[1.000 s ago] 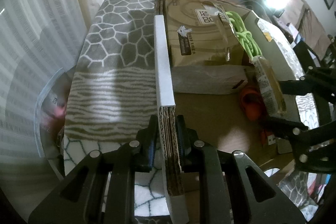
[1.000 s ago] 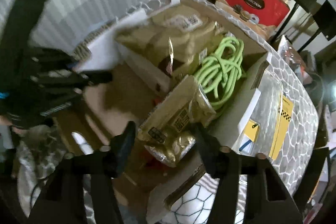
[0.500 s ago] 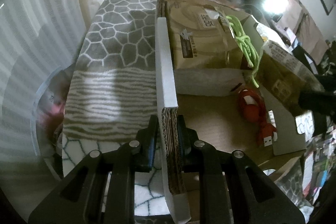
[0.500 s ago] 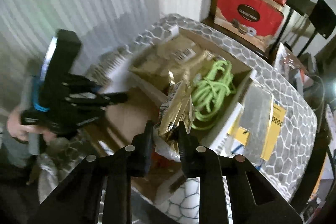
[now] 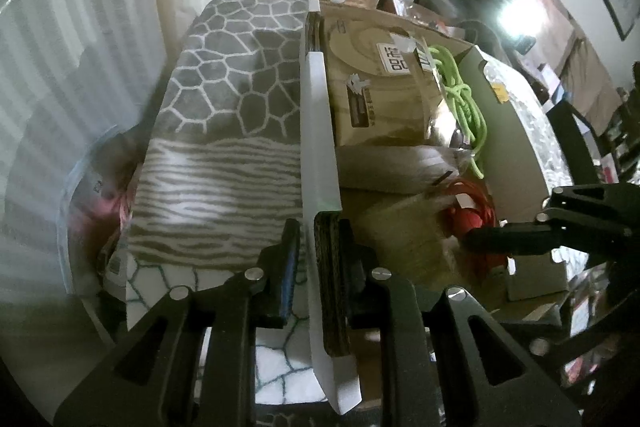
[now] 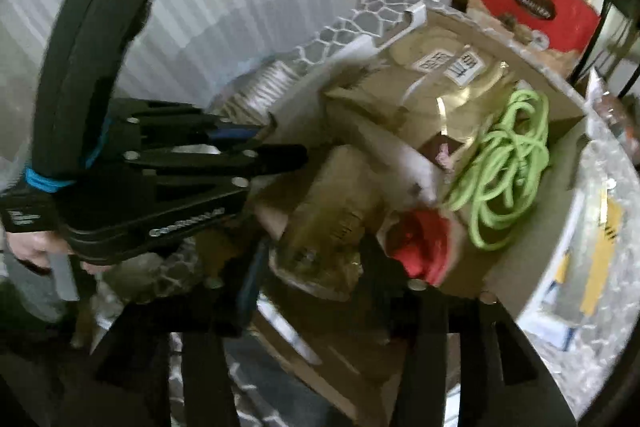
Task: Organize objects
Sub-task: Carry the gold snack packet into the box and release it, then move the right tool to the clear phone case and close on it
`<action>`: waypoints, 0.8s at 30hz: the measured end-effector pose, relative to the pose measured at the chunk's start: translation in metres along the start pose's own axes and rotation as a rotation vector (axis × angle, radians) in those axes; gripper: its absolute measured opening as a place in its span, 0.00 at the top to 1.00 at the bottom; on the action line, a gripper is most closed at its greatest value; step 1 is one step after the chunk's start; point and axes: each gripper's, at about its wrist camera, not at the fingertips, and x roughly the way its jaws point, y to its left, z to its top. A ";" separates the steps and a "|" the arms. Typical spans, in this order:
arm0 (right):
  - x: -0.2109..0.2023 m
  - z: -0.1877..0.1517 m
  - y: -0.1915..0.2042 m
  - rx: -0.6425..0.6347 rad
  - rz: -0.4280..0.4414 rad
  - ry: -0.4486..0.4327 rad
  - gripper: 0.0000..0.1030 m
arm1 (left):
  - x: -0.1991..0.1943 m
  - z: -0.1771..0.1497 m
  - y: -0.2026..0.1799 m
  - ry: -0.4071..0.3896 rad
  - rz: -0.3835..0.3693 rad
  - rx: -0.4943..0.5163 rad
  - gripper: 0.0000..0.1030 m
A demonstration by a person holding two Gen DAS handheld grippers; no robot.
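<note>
left gripper (image 5: 316, 259) — jaws clamped on box wall (image 5: 316, 131) | right gripper (image 6: 312, 267) — jaws opening around gold packet (image 6: 332, 223)

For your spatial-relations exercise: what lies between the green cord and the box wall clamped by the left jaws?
Tan paper packages fill that stretch, seen best in the left wrist view.

Right tool (image 6: 316, 263) opening over a tan packet (image 6: 328, 227) (blurred), green cord (image 6: 504, 179) in cardboard box (image 6: 532, 267), left tool (image 6: 280, 155) on its wall.

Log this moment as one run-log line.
left gripper: shut on box wall | right gripper: opening over gold packet | stage: packing box
</note>
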 end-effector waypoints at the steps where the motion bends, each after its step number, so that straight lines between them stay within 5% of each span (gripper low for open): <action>1: -0.005 -0.001 0.000 0.001 0.022 -0.011 0.51 | 0.000 0.001 0.000 0.000 0.000 0.001 0.84; 7: -0.044 -0.004 -0.017 0.018 -0.026 -0.072 0.51 | 0.001 0.001 0.001 0.001 0.009 0.006 0.84; 24: -0.101 -0.022 -0.159 0.365 -0.273 -0.113 0.51 | 0.012 -0.002 -0.005 0.009 0.047 0.028 0.86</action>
